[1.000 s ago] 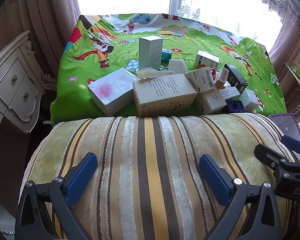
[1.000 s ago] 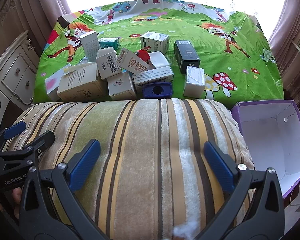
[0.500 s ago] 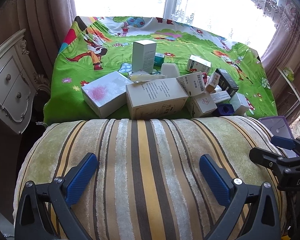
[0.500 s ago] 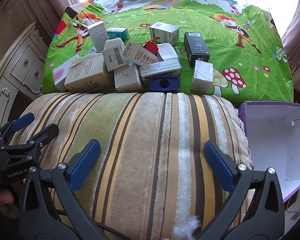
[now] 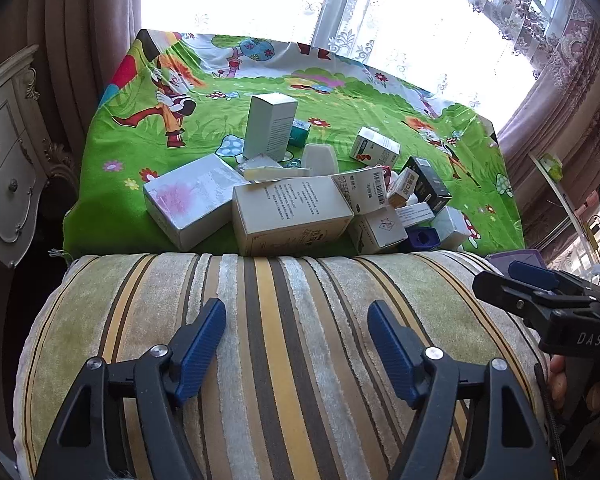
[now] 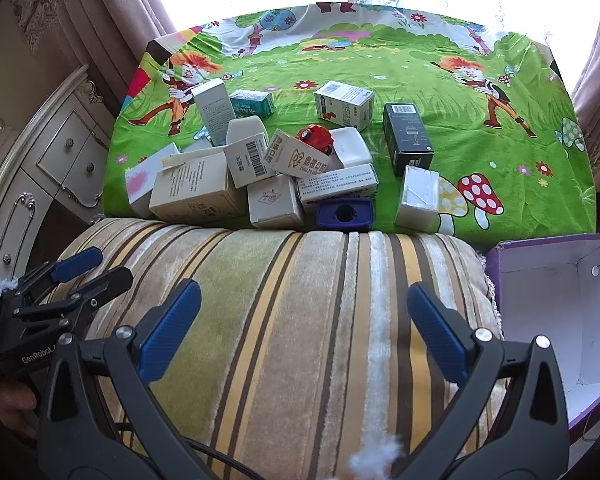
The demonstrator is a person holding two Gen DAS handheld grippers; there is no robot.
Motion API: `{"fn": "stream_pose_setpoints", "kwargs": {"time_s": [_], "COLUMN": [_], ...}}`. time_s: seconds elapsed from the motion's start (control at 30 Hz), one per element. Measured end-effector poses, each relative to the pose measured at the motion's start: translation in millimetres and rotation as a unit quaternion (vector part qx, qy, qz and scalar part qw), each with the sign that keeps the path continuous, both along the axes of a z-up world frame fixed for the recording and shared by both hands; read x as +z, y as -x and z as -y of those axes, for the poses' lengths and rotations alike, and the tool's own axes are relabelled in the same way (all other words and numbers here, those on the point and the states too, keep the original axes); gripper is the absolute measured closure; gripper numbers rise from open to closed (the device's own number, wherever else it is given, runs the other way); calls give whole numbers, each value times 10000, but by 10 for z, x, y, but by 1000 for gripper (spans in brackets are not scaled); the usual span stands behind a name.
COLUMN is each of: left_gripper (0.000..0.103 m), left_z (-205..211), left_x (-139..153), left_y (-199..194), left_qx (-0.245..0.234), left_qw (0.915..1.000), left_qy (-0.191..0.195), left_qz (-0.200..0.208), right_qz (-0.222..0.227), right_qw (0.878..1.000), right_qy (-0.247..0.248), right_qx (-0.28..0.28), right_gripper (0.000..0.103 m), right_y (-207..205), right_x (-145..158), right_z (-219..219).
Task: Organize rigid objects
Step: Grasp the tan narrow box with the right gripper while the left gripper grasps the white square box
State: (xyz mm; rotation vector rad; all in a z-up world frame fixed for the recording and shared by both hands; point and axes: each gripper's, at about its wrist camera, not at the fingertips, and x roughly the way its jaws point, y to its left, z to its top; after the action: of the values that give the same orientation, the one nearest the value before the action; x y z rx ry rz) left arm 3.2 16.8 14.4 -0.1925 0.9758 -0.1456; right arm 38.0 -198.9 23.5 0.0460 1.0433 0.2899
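Black claw (image 5: 296, 330) frames — ribbed blue pads (image 5: 198, 350), silver screws.

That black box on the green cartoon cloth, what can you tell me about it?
The black box is a small, tall carton that looks like cardboard, lying flat and closed. A white barcode label sits on its far end, and a faint pale drawing and small print show on its top. It rests on the green cloth, right of the jumbled pile. A white box lies just in front of its near end. Neither gripper touches it.

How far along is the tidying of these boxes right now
Nothing looks done: the purple box is empty. Neither gripper holds anything; the left gripper is closing on air and the right gripper is open above the striped cushion. The whole pile of cartons remains.
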Motion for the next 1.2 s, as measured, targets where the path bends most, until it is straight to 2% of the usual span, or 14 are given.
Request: {"fn": "stream_pose_setpoints", "kwargs": {"time_s": [0.53,0.8,0.97,1.07,1.2], "left_gripper": [33,33,32,32,32], "left_z": [-117,-224,-221,-215,-222], "left_x": [189,271,335,289,185], "left_y": [-442,-913,-1275,-1525,-1840], "left_qx": [-182,-240,-452,-595,-764], "left_qw": [9997,9994,9983,9974,9959], "left_qy": [-121,-231,-332,-399,-483], "left_qz": [67,64,150,94,-40], "right_qz": [119,-80,-156,-264,-493], "right_qw": [9996,9984,9957,9928,9908], "right_qy": [218,38,-200,-375,-552], "right_qx": [-114,-555,-885,-1105,-1134], "right_gripper": [0,0,1,5,15], "right_y": [-605,-924,-1039,-1095,-1159], "right_x": [12,-79,-125,-165,-262], "right_z": [-293,-370,-294,-219,-171]}}
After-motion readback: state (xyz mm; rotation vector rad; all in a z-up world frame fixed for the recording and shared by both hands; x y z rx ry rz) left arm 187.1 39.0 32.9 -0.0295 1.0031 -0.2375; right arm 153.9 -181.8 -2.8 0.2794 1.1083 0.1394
